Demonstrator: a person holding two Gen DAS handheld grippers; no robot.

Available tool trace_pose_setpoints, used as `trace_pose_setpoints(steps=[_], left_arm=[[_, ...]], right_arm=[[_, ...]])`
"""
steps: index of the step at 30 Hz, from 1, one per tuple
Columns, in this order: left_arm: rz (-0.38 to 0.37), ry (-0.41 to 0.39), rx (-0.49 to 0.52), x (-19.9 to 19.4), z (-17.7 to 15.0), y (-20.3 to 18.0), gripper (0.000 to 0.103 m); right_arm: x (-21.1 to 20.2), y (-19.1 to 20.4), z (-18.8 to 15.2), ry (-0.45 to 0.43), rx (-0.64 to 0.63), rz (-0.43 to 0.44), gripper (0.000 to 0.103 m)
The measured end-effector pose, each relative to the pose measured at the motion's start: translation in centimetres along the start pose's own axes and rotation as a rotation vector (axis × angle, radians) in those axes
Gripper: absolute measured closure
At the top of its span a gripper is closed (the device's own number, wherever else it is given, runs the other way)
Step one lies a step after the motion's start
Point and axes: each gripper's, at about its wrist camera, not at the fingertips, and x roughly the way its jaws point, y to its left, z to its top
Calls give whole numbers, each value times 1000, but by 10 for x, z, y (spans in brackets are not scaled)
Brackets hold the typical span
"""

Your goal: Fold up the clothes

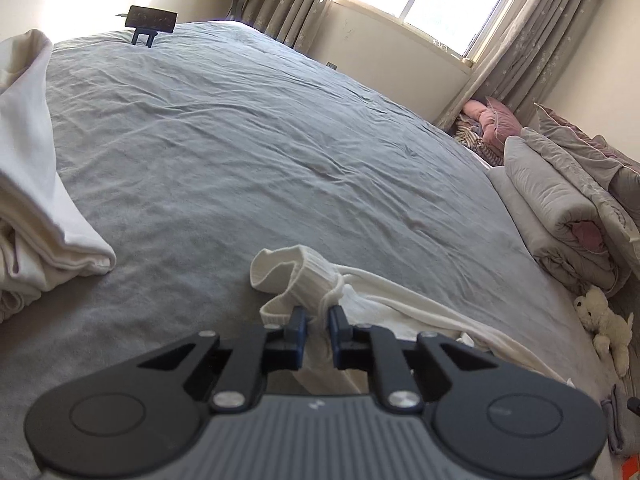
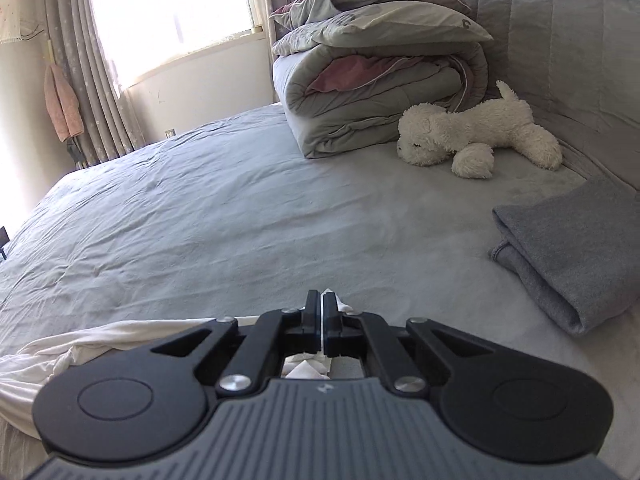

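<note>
A cream knitted garment lies on the grey bed sheet, its ribbed cuff bunched just ahead of my left gripper. That gripper is shut on a fold of this fabric, which runs back between the fingers. In the right wrist view the same cream garment trails off to the lower left. My right gripper is shut tight on a thin edge of it, with a white tip poking out past the fingertips and more cloth showing under the jaws.
White folded cloth is piled at the left. A folded grey garment lies at the right. A rolled grey and pink duvet and a white plush dog sit near the headboard. A small dark device on a blue stand stands at the far edge.
</note>
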Motion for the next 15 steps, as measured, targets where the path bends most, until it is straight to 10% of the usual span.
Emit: trace_pose_setpoints(steps=[9, 12, 15], left_arm=[[48, 16, 3, -3, -5, 7, 96], [63, 55, 10, 3, -11, 6, 95], [74, 81, 7, 6, -15, 7, 79]], right_arm=[[26, 24, -25, 160, -179, -44, 86], [27, 27, -29, 167, -209, -63, 56], [28, 30, -30, 165, -235, -82, 55]])
